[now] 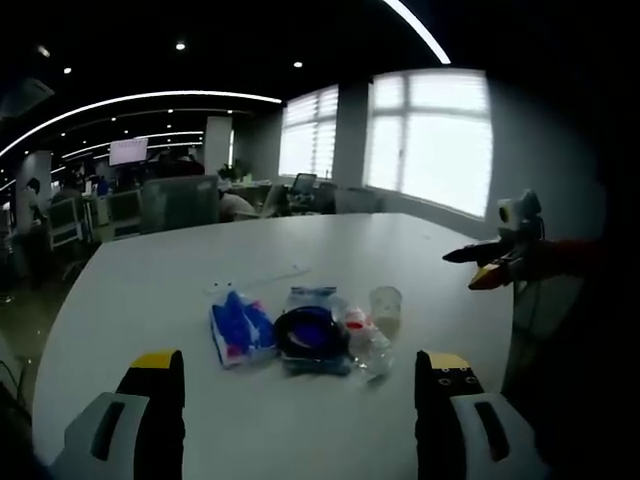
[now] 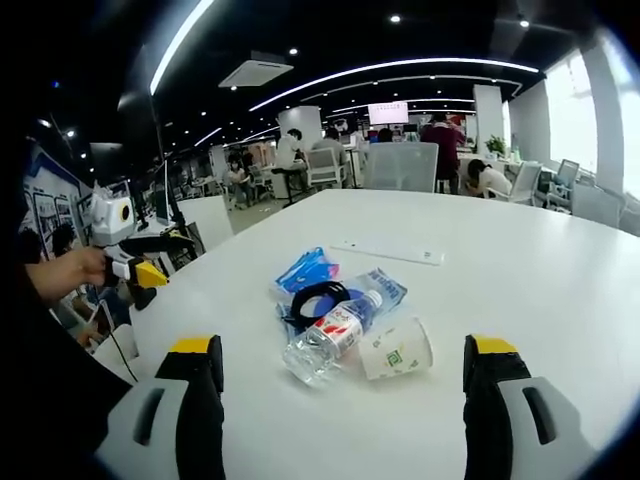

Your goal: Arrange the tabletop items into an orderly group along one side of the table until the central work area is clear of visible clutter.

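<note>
Progress: judged early or near its end, it cannot be told which; the items are already drawn into one tight cluster, but the cluster lies on the open tabletop rather than clearly along an edge.
Cluster: a blue packet [image 1: 240, 330], a black cable coil [image 1: 310, 332] on a blue bag [image 1: 310, 300], a clear bottle [image 2: 330, 340] lying on its side and a paper cup [image 2: 396, 350] tipped over are seen touching or just beside one another.
Stray item: a flat white strip [image 2: 388, 251] lies apart from the cluster, farther across the table [image 2: 520, 280].
Left to do: by judgement, the cluster and the strip are to be shifted toward one side and the cup and bottle set in order.
Left gripper [image 1: 300, 400]: jaws held wide apart, nothing gripped; it is poised short of the cluster. It is also seen at the left of the right gripper view.
Right gripper [image 2: 342, 395]: jaws spread wide, nothing held; the bottle and cup lie just ahead, between the jaw lines.
Surroundings: an open office with chairs [image 2: 400, 165], seated people, a screen and bright windows [image 1: 430, 135] is seen beyond the table.
Obstacles: none are seen on the table; the bottle is judged liable to roll when pushed.
</note>
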The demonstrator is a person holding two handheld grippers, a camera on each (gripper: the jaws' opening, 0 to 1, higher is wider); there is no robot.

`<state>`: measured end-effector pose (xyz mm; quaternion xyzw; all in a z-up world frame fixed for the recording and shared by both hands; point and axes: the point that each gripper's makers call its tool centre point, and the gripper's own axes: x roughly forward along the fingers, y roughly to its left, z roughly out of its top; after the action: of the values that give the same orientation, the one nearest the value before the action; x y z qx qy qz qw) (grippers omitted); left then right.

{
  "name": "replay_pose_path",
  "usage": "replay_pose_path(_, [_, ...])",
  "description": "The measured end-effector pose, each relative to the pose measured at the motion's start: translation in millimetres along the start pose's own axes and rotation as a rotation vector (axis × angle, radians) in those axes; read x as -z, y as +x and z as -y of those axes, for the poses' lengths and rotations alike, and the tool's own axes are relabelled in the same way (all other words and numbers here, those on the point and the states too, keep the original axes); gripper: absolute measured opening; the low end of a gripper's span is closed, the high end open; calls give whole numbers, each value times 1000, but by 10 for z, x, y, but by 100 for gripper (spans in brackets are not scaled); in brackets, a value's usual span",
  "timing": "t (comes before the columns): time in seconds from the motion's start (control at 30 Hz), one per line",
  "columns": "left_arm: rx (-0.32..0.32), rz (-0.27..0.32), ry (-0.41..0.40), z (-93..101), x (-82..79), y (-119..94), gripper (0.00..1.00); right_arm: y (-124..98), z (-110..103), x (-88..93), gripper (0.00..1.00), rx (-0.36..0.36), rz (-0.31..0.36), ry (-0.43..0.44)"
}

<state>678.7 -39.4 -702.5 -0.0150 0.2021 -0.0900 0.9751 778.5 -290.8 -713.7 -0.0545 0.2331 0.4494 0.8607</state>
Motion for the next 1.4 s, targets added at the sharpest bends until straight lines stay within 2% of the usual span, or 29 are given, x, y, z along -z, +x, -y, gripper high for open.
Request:
replay_pose_path(0.2, [-10,-10,5,2,17,31,88,4,12,-3,97,4,1,0])
replay_pose_path(0.27, [-24,-43,13,7,68,123,85,11,61,19,97,14,-3,1])
replay_pose_path(0.37, [-32,-49,-6,-30,93,182,81,14,89,39,96,23,-8,-1])
replay_pose_path(0.43, [-49,-66,-14,-87,132,253,78,20,116,52,96,31,-10,4])
replay_pose_path(0.5, [-70,-79,-30,-235,197,332,75,21,109,48,95,34,-10,4])
replay_pose_path(0.77, [-114,-93,-49,-315,226,514,67,11,137,64,96,49,-8,10])
replay_pose_path(0.9, [-127,-104,-42,-273,205,604,62,-5,178,88,96,62,-8,13])
replay_pose_path(1.23, [-126,-147,-27,-309,291,947,52,-38,290,117,95,104,-1,33])
replay_pose_path(1.4, [-132,-164,-31,-413,315,1136,47,-42,358,131,95,125,2,46])
